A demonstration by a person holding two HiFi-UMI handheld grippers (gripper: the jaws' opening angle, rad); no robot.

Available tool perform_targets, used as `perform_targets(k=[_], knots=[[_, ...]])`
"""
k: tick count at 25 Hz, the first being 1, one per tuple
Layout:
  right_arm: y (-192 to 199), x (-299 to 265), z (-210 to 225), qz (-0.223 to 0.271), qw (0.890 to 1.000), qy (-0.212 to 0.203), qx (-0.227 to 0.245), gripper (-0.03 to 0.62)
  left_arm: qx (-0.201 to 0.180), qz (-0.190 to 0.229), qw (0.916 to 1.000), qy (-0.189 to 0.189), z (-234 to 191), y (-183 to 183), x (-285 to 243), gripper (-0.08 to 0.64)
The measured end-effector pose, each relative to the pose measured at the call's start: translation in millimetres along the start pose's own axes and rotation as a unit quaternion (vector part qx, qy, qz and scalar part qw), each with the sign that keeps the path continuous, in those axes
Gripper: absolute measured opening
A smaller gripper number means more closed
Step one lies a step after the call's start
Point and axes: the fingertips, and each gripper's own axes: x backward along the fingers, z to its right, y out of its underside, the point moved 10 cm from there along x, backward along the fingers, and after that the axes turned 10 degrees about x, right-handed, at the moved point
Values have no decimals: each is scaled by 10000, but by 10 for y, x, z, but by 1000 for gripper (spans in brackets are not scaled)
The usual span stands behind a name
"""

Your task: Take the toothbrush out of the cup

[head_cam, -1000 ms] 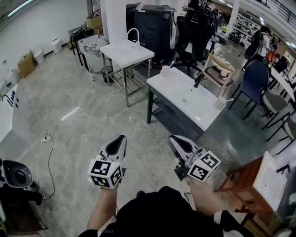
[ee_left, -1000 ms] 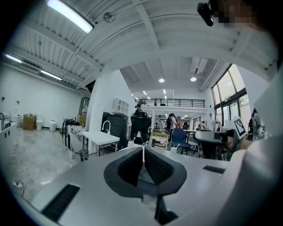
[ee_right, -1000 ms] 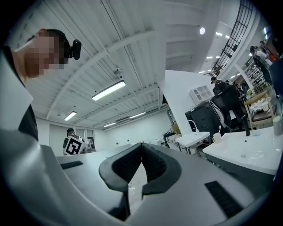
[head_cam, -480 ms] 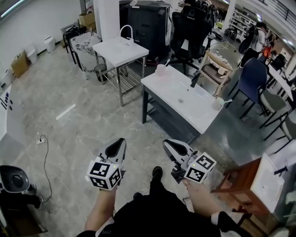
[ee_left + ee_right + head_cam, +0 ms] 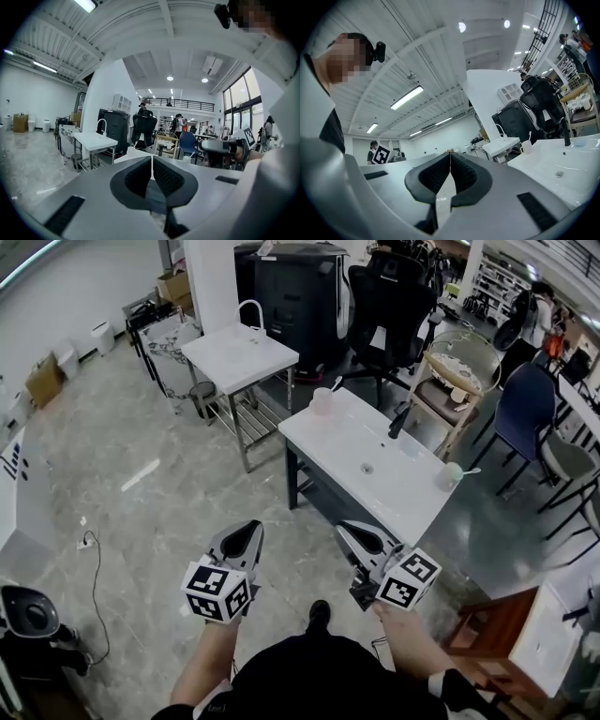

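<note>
Across the open hall floor (image 5: pixel 112 437), well ahead of me, stands the white sink counter (image 5: pixel 342 446) with its black tap (image 5: pixel 398 418). A second, smaller white sink table (image 5: pixel 239 357) sits beyond it to the left, and a black office chair (image 5: pixel 389 306) sits behind. As I judge it, nothing of the task is done yet: I am short of the counter, and neither tool is near a cup.

My left gripper (image 5: pixel 252 525) points out over the floor, its jaws pressed together with nothing between the pads. My right gripper (image 5: pixel 343 526) is the same, closed tip to tip and empty. It aims toward the near edge of the counter but is apart from it.

On the far left corner of the counter a pale cup (image 5: pixel 322 402) stands upright with the toothbrush (image 5: pixel 336 384) leaning out of its top; my right gripper view shows the same pair. A second small cup (image 5: pixel 450 474) stands near the counter's right end with a light handle (image 5: pixel 471 470) poking sideways from it. I cannot tell whether that is a brush too.

So the whole job remains. I must close the gap to the counter, open one gripper, take the brush by its handle and lift it clear of the rim. The cup looks light and could tip as the brush drags on it, so I would probably steady it with the other gripper.
</note>
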Motion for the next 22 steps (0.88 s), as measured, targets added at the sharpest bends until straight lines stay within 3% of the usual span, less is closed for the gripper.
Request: perform_targets(k=[9,14,22], knots=[[-243,105,910,191,9996,175,-107,28,-181,-120,9991,356,241,-329,-1103,25],[-267,178,1241,169,9990,341,-233,28,-76,-215,9977,641,376,-298,-1524,25],[-220,-108,1585,23,9986,430,-318,28,100,-215,9972,708,66,-358,-1974,25]])
